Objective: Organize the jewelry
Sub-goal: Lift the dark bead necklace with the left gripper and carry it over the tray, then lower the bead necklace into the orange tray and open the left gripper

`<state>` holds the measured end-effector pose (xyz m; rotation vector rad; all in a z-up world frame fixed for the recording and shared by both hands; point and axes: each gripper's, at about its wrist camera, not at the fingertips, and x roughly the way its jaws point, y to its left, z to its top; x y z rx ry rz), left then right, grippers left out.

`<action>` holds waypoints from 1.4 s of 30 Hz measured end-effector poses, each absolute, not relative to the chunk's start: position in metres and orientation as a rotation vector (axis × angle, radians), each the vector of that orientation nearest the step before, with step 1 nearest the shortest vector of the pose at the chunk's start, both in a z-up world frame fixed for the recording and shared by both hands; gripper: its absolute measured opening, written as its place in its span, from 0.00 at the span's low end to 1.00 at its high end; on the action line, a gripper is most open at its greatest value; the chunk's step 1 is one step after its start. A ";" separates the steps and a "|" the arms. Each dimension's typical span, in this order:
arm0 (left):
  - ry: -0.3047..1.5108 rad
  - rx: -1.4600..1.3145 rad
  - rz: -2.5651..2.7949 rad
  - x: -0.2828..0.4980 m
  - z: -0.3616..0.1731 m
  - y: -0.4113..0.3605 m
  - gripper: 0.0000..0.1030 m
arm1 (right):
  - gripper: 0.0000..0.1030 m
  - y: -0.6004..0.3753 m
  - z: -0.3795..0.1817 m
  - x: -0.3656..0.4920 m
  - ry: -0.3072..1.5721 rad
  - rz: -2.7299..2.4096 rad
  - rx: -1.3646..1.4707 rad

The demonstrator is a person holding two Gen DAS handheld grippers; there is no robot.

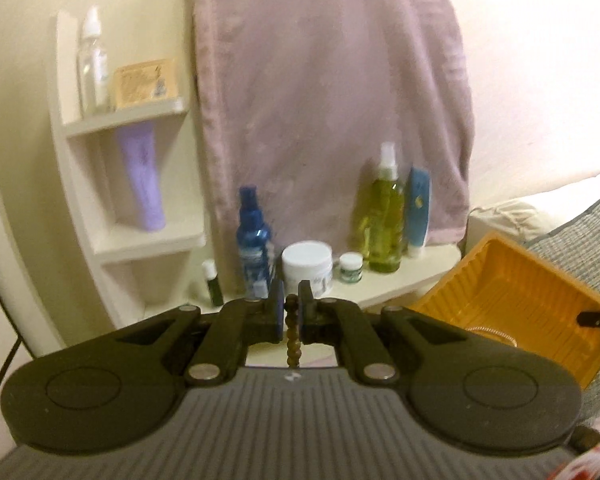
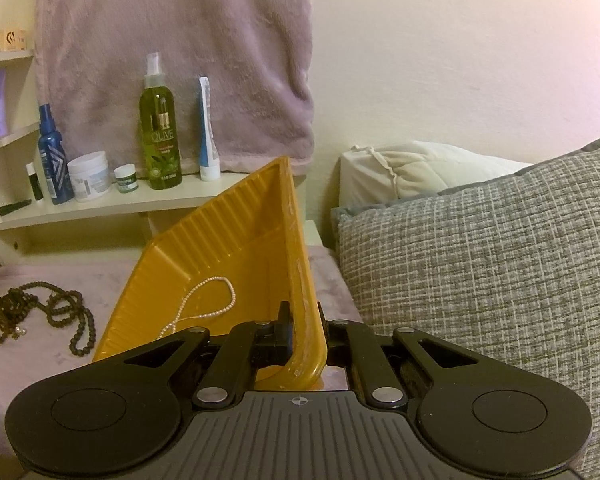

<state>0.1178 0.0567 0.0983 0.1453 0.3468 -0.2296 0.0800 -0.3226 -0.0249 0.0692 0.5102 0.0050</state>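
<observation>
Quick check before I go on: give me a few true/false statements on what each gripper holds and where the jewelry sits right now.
1. The left gripper is shut on the brown bead necklace. True.
2. The right gripper is open and holds nothing. False: it is shut on the rim of the yellow tray.
3. A pearl strand lies inside the tray. True.
4. The tray lies flat on the bed. False: it is tilted up on edge.
5. Part of the brown necklace lies heaped on the pink blanket. True.
</observation>
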 end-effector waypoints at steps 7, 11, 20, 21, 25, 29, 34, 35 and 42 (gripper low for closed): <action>0.316 0.136 -0.284 0.118 0.120 0.039 0.05 | 0.07 -0.323 -0.025 0.080 0.509 0.005 0.075; 0.294 0.129 -0.333 0.121 0.130 0.019 0.05 | 0.07 -0.322 -0.024 0.080 0.509 0.006 0.077; 0.263 0.121 -0.484 0.130 0.146 -0.038 0.05 | 0.07 -0.323 -0.023 0.081 0.504 0.008 0.087; 0.263 0.121 -0.500 0.131 0.146 -0.044 0.05 | 0.07 -0.323 -0.023 0.082 0.504 0.008 0.088; 0.276 0.122 -0.555 0.136 0.144 -0.067 0.05 | 0.08 -0.323 -0.023 0.082 0.503 0.010 0.093; 0.317 0.133 -0.601 0.143 0.133 -0.090 0.05 | 0.08 -0.323 -0.023 0.081 0.501 0.010 0.096; 0.405 0.147 -0.653 0.154 0.111 -0.114 0.05 | 0.08 -0.325 -0.024 0.082 0.503 0.010 0.102; 0.427 0.151 -0.665 0.157 0.105 -0.120 0.05 | 0.08 -0.325 -0.024 0.082 0.503 0.010 0.103; 0.540 0.181 -0.704 0.170 0.067 -0.145 0.05 | 0.08 -0.324 -0.024 0.081 0.504 0.010 0.106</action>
